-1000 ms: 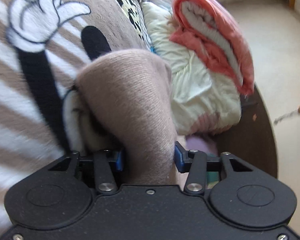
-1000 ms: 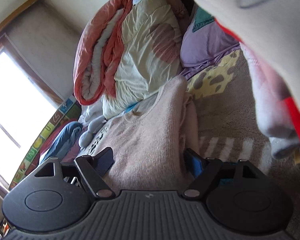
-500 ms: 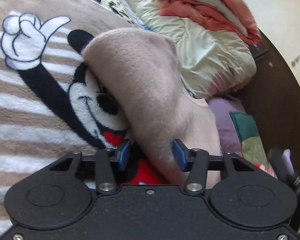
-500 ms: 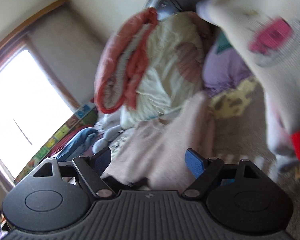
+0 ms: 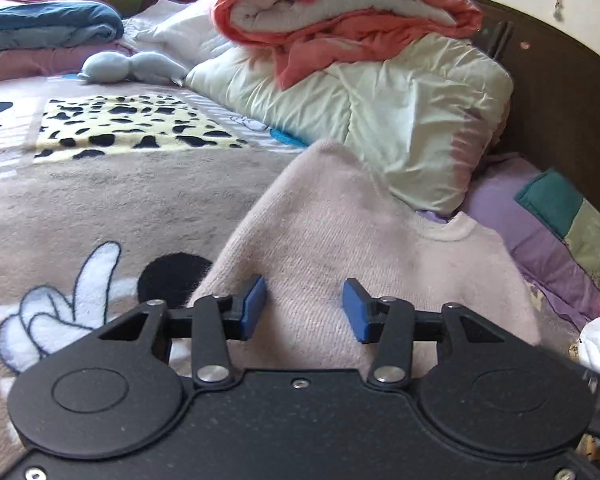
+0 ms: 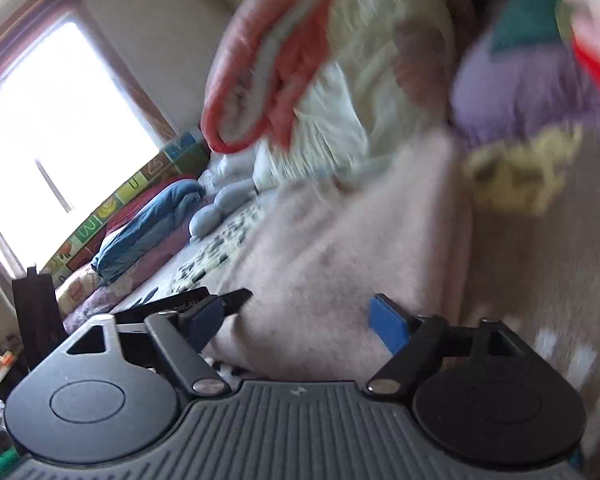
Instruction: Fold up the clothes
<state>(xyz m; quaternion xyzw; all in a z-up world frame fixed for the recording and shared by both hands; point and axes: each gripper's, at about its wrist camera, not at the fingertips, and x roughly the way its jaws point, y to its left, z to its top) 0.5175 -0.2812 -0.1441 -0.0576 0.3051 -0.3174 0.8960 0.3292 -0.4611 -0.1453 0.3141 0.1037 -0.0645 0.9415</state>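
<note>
Pink sweater (image 5: 360,248): it lies flat on the bed in front of you, neck opening toward the headboard, one sleeve folded in across the body so its edge runs as a slant from the upper shoulder down toward your left gripper.
Left gripper (image 5: 304,308): you hold it low over the lower part of the sweater; the jaws are spread, with knit fabric showing between the blue pads (image 5: 253,307) and nothing pinched.
Right gripper (image 6: 300,320): your view here is blurred; the jaws stand wide apart over the sweater (image 6: 340,264), gripping nothing.
Blanket (image 5: 100,200): beige fleece with a cartoon mouse print covers the bed under the sweater; a white gloved hand and a black ear of the print show just left of your left gripper.
Spotted patch (image 5: 132,128): yellow with black blotches, part of the blanket farther up the bed.
Bedding pile: a pale cream quilt (image 5: 400,120) sits near the sweater's neck, with a rolled coral quilt (image 5: 340,12) on top.
Headboard (image 5: 560,92): dark wood, at the right.
Blue blanket (image 5: 40,24): folded at the far left of the bed.
Window (image 6: 52,140): bright, seen at the left of your right view.
</note>
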